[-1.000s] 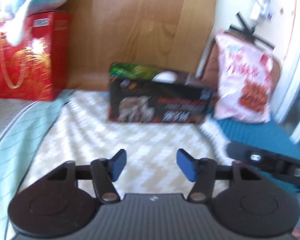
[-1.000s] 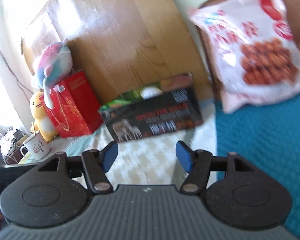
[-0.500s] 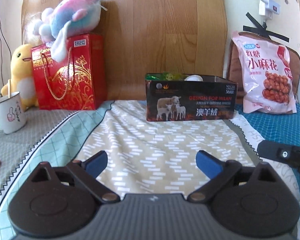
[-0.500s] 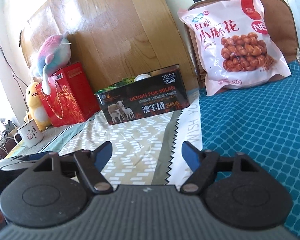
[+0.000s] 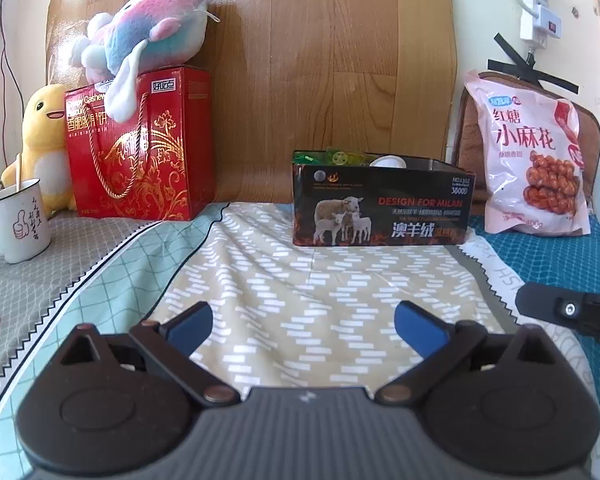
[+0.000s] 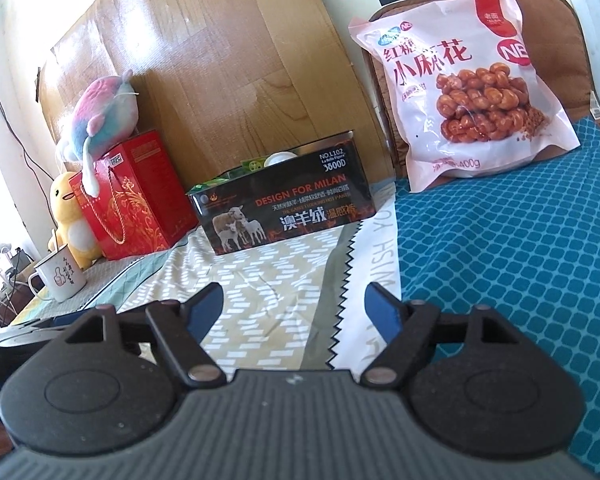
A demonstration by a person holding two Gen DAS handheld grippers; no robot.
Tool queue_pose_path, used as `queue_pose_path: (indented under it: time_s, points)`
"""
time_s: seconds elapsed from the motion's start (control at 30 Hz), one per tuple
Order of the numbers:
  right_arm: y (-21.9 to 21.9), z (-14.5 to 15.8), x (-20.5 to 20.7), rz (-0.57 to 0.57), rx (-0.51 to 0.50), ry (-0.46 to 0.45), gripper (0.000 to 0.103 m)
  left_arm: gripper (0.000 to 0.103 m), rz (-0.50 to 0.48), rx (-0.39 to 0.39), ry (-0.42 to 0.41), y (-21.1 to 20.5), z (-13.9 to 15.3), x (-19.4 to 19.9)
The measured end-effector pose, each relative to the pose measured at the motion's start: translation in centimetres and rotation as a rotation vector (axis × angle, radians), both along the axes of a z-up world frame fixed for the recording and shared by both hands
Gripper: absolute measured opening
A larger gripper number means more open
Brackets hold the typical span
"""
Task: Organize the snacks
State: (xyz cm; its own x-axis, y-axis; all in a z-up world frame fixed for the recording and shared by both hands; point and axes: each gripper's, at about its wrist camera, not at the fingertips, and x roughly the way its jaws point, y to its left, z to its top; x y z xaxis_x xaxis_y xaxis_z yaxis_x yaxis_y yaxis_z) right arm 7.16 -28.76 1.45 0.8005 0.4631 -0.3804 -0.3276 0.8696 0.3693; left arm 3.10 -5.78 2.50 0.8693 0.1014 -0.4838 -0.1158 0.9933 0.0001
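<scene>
Between my left gripper's blue fingers, which have just been opening and stand wide apart, lies only patterned cloth; my right gripper is also spread and empty. Straight ahead, well apart, the black box lies with its long side across, while the pink snack bag leans upright further right, nearer my right hand. Only the left view shows the power strip.

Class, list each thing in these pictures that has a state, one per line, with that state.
black box: open-topped, items inside
pink snack bag: sealed, leaning upright
red gift box: upright, plush toy on top
mug: upright, stick inside
left gripper: open, empty
right gripper: open, empty
</scene>
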Motion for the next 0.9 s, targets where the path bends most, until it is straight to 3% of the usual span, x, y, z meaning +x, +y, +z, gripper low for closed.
queue_pose_path:
  time_s: [0.47,0.57,0.63,0.73,0.9]
  points:
    - [-0.5,0.3,-1.0,-0.081,0.005,-0.069,0.08,0.103,-0.036,-0.034,-0.076,0.2,0.3,-1.1]
    - [-0.5,0.9,-2.2,-0.147,-0.034,-0.177,0.08,0.103,-0.041,-0.034,-0.111,0.2,0.4,-1.5]
    - [-0.2,1.6,-4.0,-0.215,-0.083,-0.327,0.081,0.103,-0.047,-0.032,-0.146,0.1,0.5,-2.0]
    - [0.6,2.0,-6.4,-0.277,-0.152,-0.513,0.095,0.103,-0.046,-0.033,-0.176,0.2,0.7,-2.4]
    - [3.5,1.2,-6.9,-0.24,-0.35,-0.581,0.095,0.103,-0.011,-0.049,-0.204,0.6,0.7,-2.7]
